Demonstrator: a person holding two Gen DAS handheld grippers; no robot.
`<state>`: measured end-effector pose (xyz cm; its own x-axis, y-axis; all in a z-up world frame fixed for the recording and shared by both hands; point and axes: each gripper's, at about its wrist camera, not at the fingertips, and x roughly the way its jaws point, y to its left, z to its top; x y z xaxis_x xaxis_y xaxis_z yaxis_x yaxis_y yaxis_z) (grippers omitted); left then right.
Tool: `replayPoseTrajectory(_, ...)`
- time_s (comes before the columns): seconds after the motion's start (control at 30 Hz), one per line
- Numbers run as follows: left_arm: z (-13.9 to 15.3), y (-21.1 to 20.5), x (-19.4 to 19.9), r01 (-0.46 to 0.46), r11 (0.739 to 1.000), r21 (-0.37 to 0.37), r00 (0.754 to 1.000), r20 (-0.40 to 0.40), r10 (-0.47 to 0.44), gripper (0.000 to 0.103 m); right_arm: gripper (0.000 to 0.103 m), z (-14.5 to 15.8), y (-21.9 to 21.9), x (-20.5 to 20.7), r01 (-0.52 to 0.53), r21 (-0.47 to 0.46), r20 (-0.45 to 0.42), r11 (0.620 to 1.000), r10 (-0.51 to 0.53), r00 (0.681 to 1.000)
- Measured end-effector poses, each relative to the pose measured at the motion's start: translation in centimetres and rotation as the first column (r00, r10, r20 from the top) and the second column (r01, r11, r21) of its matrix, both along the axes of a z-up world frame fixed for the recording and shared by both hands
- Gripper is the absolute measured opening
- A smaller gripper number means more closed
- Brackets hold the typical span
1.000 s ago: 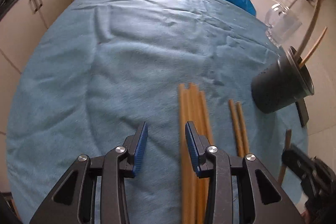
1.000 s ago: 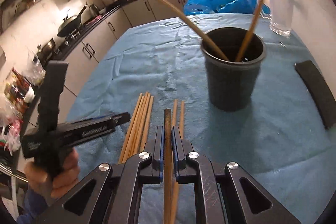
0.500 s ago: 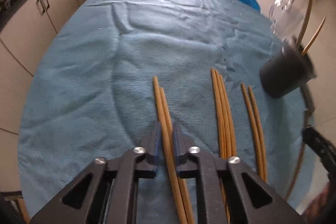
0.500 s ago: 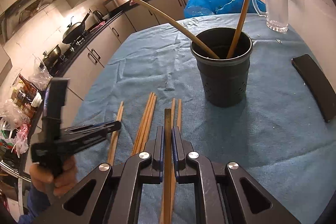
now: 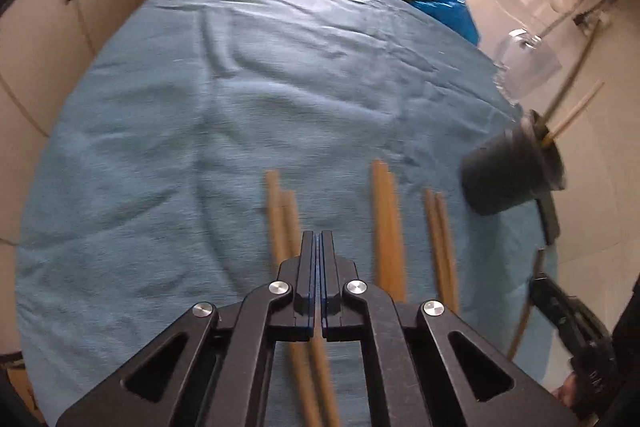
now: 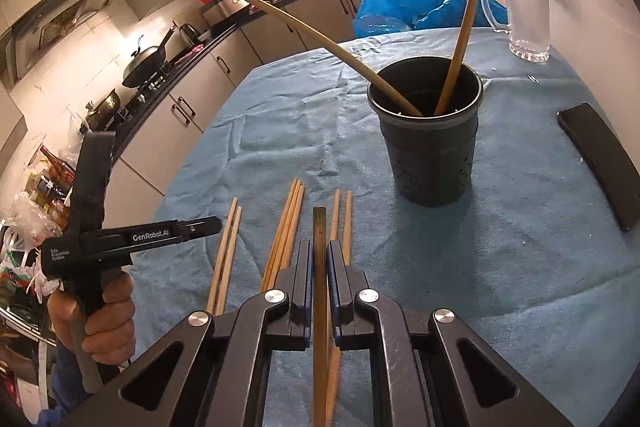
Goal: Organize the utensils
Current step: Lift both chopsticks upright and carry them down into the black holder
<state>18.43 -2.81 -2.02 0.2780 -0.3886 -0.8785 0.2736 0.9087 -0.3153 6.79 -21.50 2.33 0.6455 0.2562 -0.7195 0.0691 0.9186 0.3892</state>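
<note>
Above the blue tablecloth [image 6: 500,267], the right gripper [image 6: 320,263] clamps one chopstick [image 6: 319,227], next due tip-down into the black holder [image 6: 430,155], while the left gripper [image 5: 319,251] is pinched together, empty.

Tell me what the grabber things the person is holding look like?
Each gripper is black plastic with two long fingers, blue pads on the inner faces and round silver bolts at the joints. The right gripper shows this up close. The left gripper has a pistol-style handle and white "GenRobot.AI" lettering on its side. The sleeve looks blue.
</note>
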Motion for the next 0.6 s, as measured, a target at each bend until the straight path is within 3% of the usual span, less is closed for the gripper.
replayPoseTrajectory(0.27, -1.7, -5.4, 1.4, 0.078, 0.995, 0.059, 0.997, -0.029, -0.076, 0.001, 0.008, -0.4, -0.6, 0.0, 0.003, 0.012, -0.006, 1.000, -0.003, 1.000)
replayPoseTrajectory(0.6, -2.5, -7.5, 2.7, 0.098, 0.987, 0.129, 0.995, -0.028, -0.095, 0.005, 0.008, -0.9, -1.3, -0.1, 0.015, 0.025, -0.018, 1.000, -0.015, 1.000)
